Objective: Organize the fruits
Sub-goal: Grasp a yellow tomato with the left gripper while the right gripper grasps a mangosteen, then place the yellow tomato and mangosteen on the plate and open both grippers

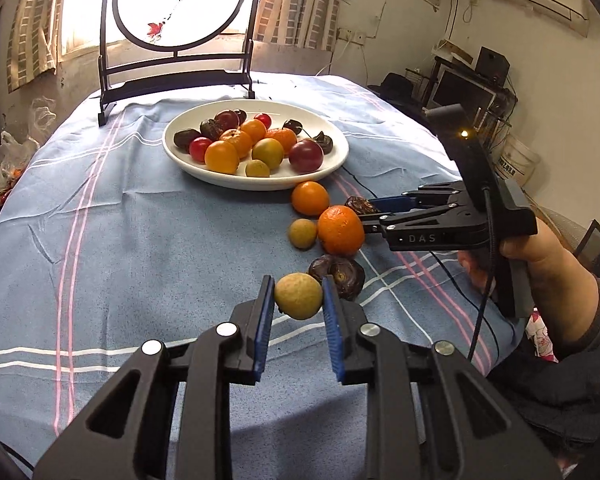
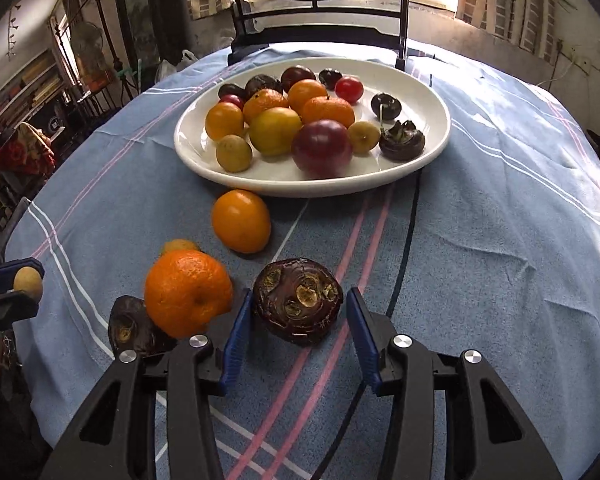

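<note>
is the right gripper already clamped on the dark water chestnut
No, the right gripper's fingers straddle the water chestnut, with a visible gap at the other finger.

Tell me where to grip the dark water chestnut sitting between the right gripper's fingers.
Grip the water chestnut across its widest flanks, coming in low from the near side as the right gripper already straddles it. It lies flat like a disc, so side contact is steadiest. Mind the mandarin close beside the left finger.

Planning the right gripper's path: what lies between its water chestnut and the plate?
Right wrist view: only bare tablecloth between water chestnut and plate; a smooth orange fruit sits just left.
</note>
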A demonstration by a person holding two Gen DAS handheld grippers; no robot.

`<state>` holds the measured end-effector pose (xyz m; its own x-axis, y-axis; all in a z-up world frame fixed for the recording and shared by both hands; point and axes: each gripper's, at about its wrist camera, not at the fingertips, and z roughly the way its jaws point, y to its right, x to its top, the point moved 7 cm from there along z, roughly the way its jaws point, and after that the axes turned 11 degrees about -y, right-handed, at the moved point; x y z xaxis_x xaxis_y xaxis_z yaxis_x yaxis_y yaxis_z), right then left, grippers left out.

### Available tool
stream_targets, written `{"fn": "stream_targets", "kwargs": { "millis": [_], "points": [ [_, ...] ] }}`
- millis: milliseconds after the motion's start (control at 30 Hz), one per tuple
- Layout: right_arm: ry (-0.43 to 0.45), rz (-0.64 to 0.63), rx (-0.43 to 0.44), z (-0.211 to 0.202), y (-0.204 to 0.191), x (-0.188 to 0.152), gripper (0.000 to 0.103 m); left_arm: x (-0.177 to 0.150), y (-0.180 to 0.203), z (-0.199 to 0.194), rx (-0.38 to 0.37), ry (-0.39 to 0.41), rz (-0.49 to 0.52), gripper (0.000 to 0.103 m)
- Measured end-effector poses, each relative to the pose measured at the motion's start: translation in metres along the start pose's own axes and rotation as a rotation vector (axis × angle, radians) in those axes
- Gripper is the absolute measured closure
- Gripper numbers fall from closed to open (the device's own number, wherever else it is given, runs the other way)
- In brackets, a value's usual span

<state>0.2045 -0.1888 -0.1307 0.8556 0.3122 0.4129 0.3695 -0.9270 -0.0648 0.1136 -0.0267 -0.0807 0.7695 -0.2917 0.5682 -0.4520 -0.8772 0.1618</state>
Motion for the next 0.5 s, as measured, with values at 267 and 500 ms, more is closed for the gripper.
{"fn": "stream_targets", "kwargs": {
  "millis": [267,500],
  "points": [
    [0.117,0.036,-0.019,-0.035,0.003,-0.001,0.061,0.012,-0.006,-0.001,-0.017,0.018,-0.012,0.08],
    [0.208,0.084,-0.007,-0.07,0.026,0.042,0.061,0.072,-0.016,0.011,-0.024,0.041,0.005,0.08]
  ]
}}
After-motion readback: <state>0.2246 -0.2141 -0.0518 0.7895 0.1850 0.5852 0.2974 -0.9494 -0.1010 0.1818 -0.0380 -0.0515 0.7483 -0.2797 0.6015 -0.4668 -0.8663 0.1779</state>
